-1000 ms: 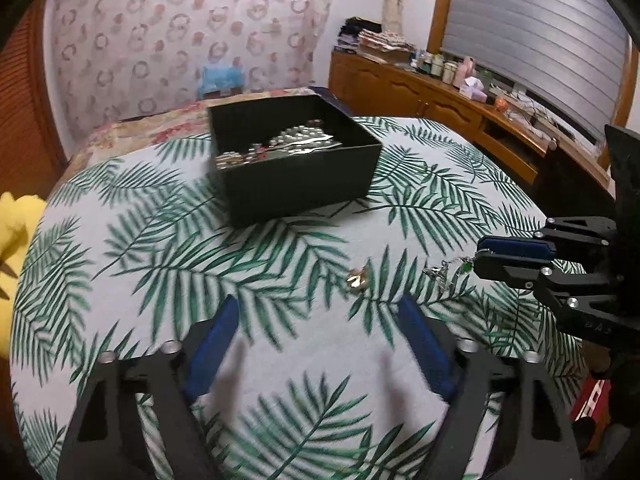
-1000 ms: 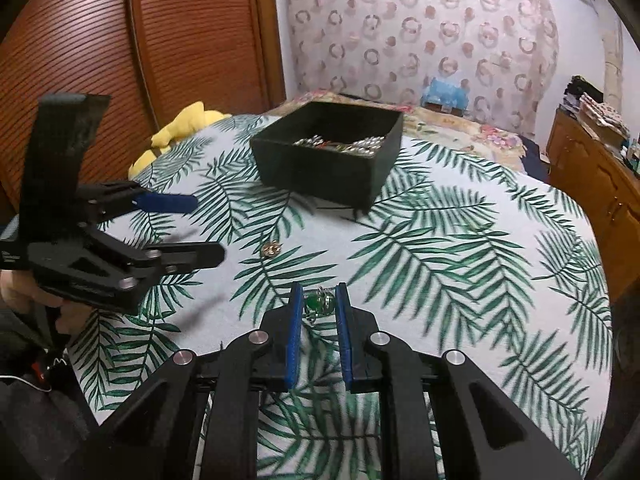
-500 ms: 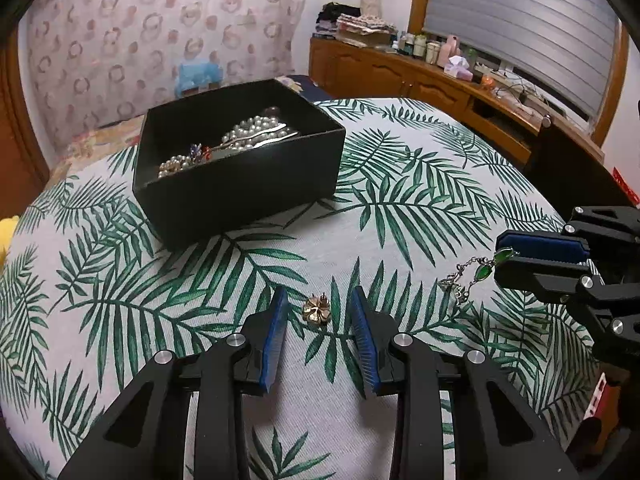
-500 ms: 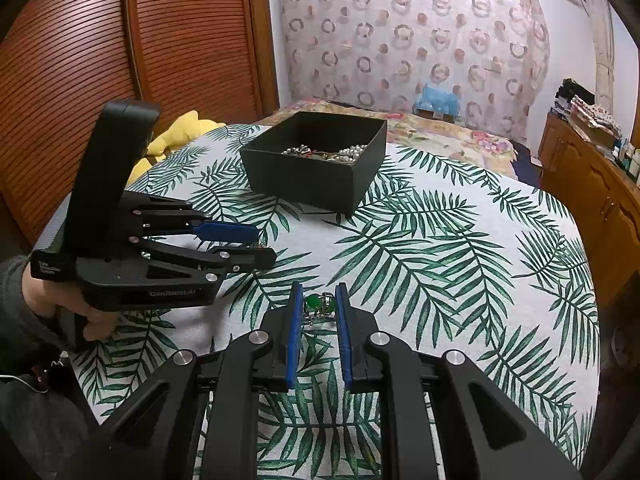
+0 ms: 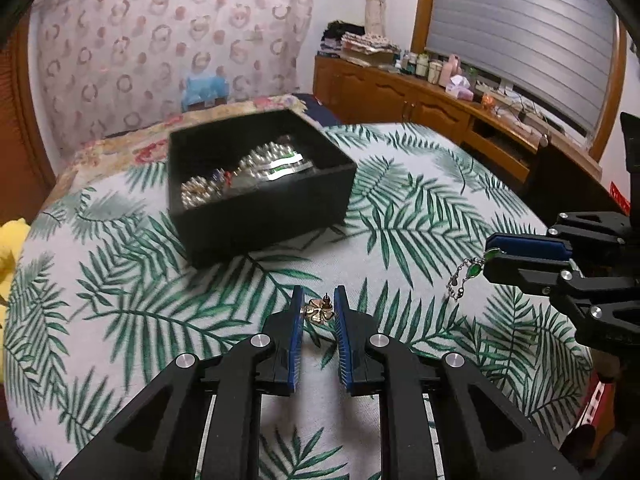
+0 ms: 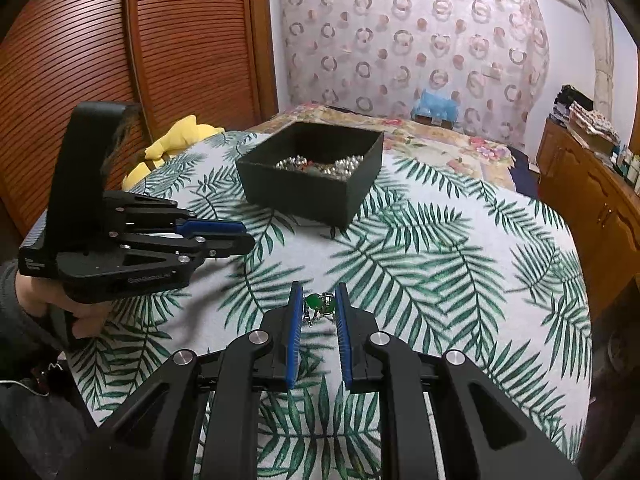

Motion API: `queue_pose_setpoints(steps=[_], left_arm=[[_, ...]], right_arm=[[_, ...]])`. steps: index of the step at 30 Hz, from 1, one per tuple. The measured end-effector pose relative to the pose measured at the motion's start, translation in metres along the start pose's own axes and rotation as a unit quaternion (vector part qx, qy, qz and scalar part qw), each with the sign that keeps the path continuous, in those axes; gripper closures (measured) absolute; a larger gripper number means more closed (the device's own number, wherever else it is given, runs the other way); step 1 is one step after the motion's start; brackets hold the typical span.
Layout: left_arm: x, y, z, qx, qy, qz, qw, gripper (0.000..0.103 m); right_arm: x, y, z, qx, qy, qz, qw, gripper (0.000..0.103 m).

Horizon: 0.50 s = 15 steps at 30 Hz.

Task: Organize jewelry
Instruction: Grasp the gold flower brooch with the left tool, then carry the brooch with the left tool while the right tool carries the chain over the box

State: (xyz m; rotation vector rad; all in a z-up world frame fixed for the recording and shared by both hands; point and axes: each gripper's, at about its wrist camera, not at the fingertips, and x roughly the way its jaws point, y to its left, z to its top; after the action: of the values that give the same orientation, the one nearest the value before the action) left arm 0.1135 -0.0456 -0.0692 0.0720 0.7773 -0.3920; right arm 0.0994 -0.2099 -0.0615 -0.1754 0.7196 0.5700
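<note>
Left wrist view: the left gripper (image 5: 319, 308) has just been closing its jaws and now pinches a gold flower earring (image 5: 318, 312) at the near middle of the palm-leaf tablecloth (image 5: 420, 216). The black jewelry box (image 5: 256, 216) sits farther off.

Right wrist view: the right gripper (image 6: 319, 307) clamps a green-stone chain (image 6: 318, 305).

The left gripper (image 5: 318, 300) points forward and downward, and its jaws have just been closing; the blue pads now press on a small gold flower earring (image 5: 318, 312) between the tips. The right gripper (image 6: 318, 298), off to its right and angled likewise, is clamped on a green-stoned chain (image 6: 318, 305) that dangles from its tips. A hand (image 6: 60, 300) in a dark sleeve grips the left gripper's handle from below.
</note>
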Motion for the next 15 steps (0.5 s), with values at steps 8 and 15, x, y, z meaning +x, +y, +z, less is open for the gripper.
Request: queue_pose_setpoints(steps=[8,15], left_arm=[[-0.021,0.014,0.014,-0.003,-0.025,0.009,0.9996,0.089],[-0.028,0.026,0.022,-0.01,-0.037,0.02,0.9991,0.089]], right_arm=[[0.002,0.006,0.04,-0.019,-0.026,0.0,0.999,0.085],[0.015,0.009,0.082,-0.032,-0.044,-0.001,0.998,0.085]])
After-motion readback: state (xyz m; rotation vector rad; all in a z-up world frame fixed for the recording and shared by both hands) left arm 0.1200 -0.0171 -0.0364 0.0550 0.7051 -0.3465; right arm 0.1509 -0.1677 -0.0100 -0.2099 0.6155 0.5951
